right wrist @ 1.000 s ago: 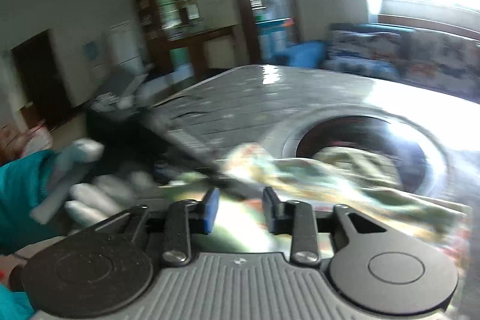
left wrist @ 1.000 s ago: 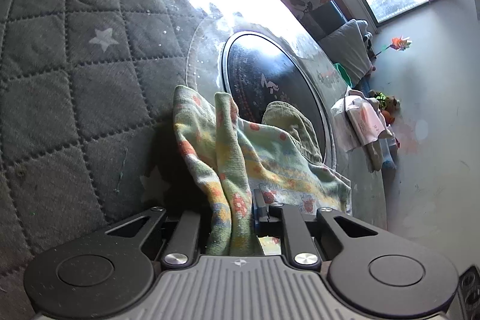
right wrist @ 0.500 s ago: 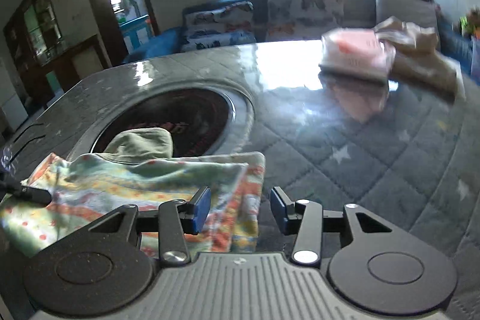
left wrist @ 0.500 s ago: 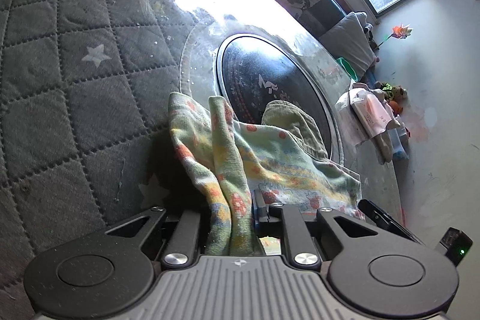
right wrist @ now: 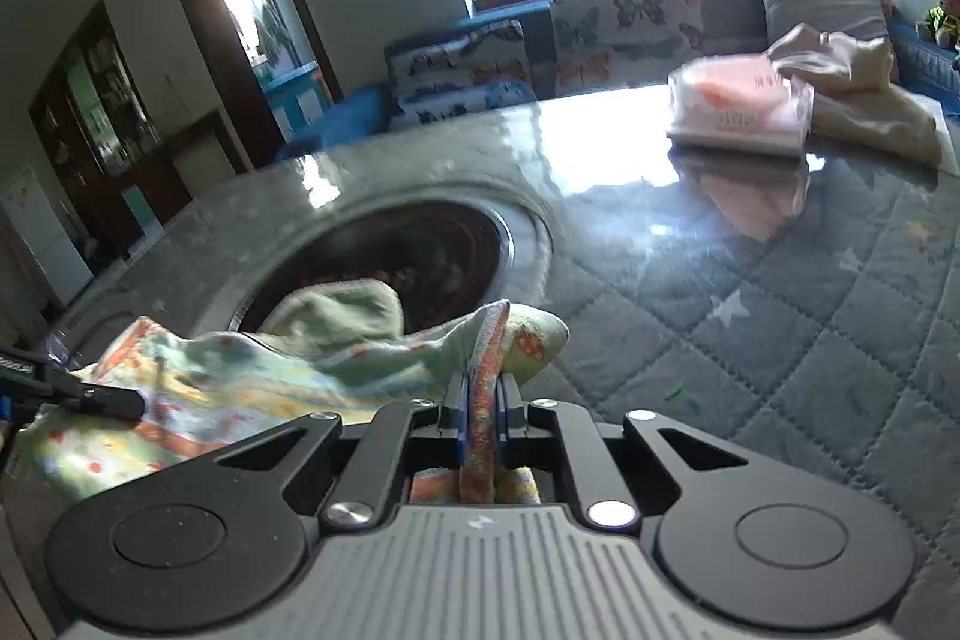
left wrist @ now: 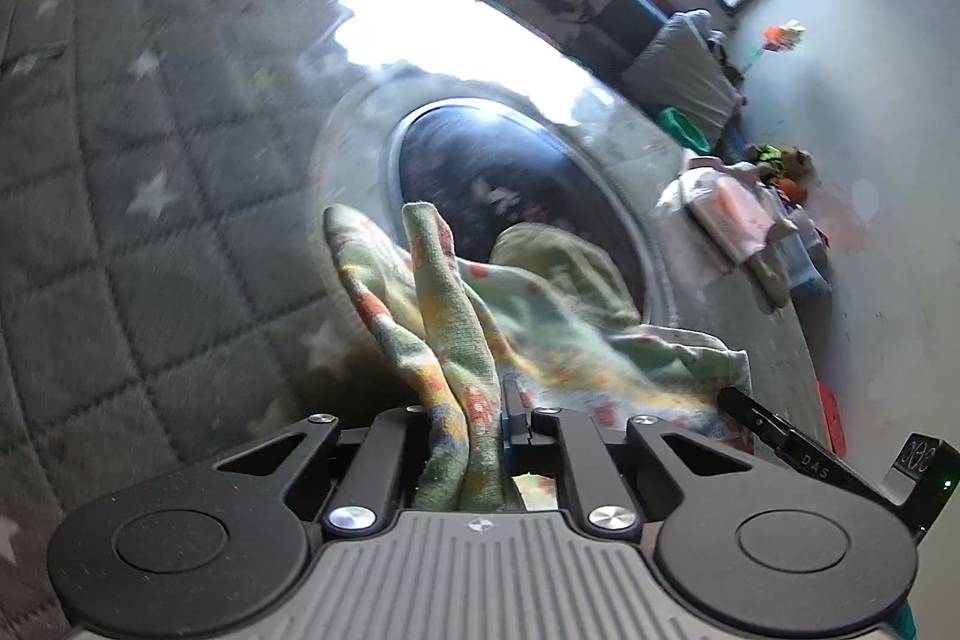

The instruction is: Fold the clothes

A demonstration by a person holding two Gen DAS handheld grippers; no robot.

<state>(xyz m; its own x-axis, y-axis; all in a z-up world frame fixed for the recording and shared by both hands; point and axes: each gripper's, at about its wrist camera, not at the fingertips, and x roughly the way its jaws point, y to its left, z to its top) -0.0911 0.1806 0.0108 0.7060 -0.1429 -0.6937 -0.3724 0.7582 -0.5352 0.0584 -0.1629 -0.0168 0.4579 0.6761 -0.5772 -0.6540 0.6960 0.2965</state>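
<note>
A small garment [left wrist: 540, 316] with a pale green, yellow and orange flower print lies crumpled on the grey quilted table cover [left wrist: 150, 280], partly over a dark round inset. My left gripper [left wrist: 474, 418] pinches a bunched fold of it, and its jaws are closing further on the cloth. In the right wrist view the garment [right wrist: 252, 376] spreads to the left, and my right gripper [right wrist: 480, 400] is shut on its orange-trimmed edge. The left gripper's tip [right wrist: 120, 400] shows at the cloth's far left side. The right gripper's tip [left wrist: 738, 400] reaches the cloth from the right.
The dark round inset [right wrist: 420, 244] sits in the table's middle. A pink tissue pack [right wrist: 744, 106] and a beige folded cloth [right wrist: 858, 94] lie at the far right of the table. A sofa with butterfly cushions [right wrist: 624, 16] runs under the window.
My right gripper has swung round to the garment's edge and shut on it; half a second ago it stood open there. My left gripper has lifted slightly with its fold.
</note>
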